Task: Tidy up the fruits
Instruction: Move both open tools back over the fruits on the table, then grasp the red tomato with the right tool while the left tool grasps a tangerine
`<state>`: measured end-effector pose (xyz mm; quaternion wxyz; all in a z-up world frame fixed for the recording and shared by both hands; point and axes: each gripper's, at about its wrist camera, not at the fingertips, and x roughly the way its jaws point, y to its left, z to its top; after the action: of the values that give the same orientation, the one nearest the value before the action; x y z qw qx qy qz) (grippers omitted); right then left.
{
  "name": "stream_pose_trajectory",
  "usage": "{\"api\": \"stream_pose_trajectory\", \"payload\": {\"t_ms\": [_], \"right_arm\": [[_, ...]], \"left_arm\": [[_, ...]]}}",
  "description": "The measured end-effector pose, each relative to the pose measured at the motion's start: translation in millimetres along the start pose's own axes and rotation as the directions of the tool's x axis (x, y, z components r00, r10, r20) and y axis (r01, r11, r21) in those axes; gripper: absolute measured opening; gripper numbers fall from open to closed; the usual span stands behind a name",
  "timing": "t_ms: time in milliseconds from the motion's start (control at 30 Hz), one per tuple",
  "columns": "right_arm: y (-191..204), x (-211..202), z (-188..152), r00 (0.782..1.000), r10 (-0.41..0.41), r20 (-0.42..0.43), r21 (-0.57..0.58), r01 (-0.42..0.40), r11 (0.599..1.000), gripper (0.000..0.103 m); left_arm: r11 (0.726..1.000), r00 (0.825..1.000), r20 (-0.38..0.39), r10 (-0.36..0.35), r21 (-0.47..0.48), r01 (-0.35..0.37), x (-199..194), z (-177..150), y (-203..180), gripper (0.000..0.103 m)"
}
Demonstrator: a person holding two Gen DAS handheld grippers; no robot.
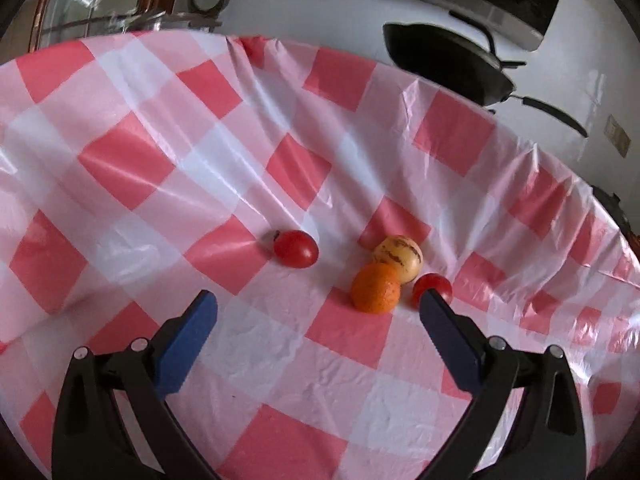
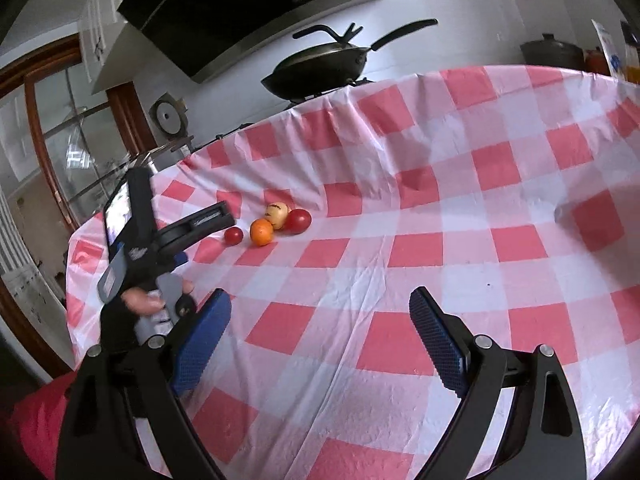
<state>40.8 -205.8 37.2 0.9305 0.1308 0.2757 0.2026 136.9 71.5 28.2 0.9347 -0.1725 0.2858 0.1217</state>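
Several fruits lie close together on the red-and-white checked tablecloth (image 1: 132,168). A red tomato (image 1: 296,248) sits apart to the left of an orange (image 1: 376,288), which touches a yellow striped fruit (image 1: 398,256). A smaller red tomato (image 1: 434,282) is half hidden behind my left gripper's right fingertip. My left gripper (image 1: 318,300) stands open just short of the fruits, nothing between its fingers. The right wrist view shows the same orange (image 2: 261,232), yellow fruit (image 2: 277,213) and tomatoes (image 2: 298,220) (image 2: 233,235) farther off. My right gripper (image 2: 320,298) is open and empty.
A gloved hand (image 2: 120,320) holds the left tool at the table's left side. Beyond the far table edge a black wok (image 2: 320,64) sits on a stove under a range hood (image 2: 248,8). A dark pot (image 2: 552,54) stands at the far right, and a glass door (image 2: 60,152) at the left.
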Motion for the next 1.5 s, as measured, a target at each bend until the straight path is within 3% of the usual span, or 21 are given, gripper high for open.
{"api": "stream_pose_trajectory", "payload": {"t_ms": [67,233,367,433,633,767,1000,1067,1133,1167,1367,1500], "right_arm": [[4.6,13.5,3.4,1.0,0.0,-0.015,-0.019,0.0,1.0,0.088],[27.8,83.8,28.9,0.988,-0.126,-0.091,-0.169,0.109,0.98,0.088],[30.2,149.3,45.1,0.967,-0.147,-0.208,-0.183,0.11,0.977,0.082],[30.8,173.1,51.6,0.96,-0.141,-0.243,-0.179,0.099,0.979,0.077],[50.3,218.5,64.6,0.945,-0.195,-0.263,-0.277,0.12,0.953,0.072],[56.0,238.0,69.4,0.932,-0.244,-0.269,-0.303,0.159,0.94,0.067],[53.0,269.7,74.7,0.906,-0.264,-0.33,-0.249,0.186,0.95,0.057],[52.3,272.3,76.7,0.91,-0.254,-0.328,-0.234,0.182,0.955,0.055],[52.8,268.7,75.8,0.917,-0.221,-0.331,-0.222,0.152,0.963,0.04],[52.4,263.1,74.5,0.918,-0.227,-0.324,-0.214,0.163,0.963,0.038],[12.5,182.1,64.1,0.961,-0.187,-0.203,-0.031,0.185,0.982,0.038],[-25.5,131.9,47.4,0.964,-0.225,-0.14,0.085,0.238,0.968,0.038]], "left_arm": [[0.999,0.999,0.014,-0.029,-0.036,0.03,-4.3,2.4,8.5,0.101],[0.998,0.999,-0.015,-0.049,-0.041,0.048,-1.9,4.6,16.1,0.101],[0.997,1.0,-0.015,0.022,-0.08,-0.024,-1.2,6.8,29.8,0.101],[0.984,0.997,0.001,0.08,-0.161,-0.079,-2.5,9.6,46.7,0.101],[0.949,0.986,0.07,0.15,-0.289,-0.124,-15.1,13.6,72.2,0.101],[0.943,0.986,0.07,0.151,-0.309,-0.123,-16.6,13.4,76.1,0.101],[0.947,0.99,0.057,0.132,-0.301,-0.109,-13.9,12.3,72.6,0.101],[0.954,0.993,0.044,0.108,-0.285,-0.092,-9.1,11.3,68.8,0.101],[0.968,0.997,0.019,0.071,-0.244,-0.064,-3.2,11.3,61.2,0.101],[0.972,0.998,0.014,0.058,-0.227,-0.054,-1.4,11.2,57.8,0.101],[0.994,0.998,-0.044,-0.041,-0.106,0.036,9.1,7.7,33.6,0.101],[0.997,0.996,-0.061,-0.068,-0.039,0.066,10.3,3.5,18.9,0.101]]}}
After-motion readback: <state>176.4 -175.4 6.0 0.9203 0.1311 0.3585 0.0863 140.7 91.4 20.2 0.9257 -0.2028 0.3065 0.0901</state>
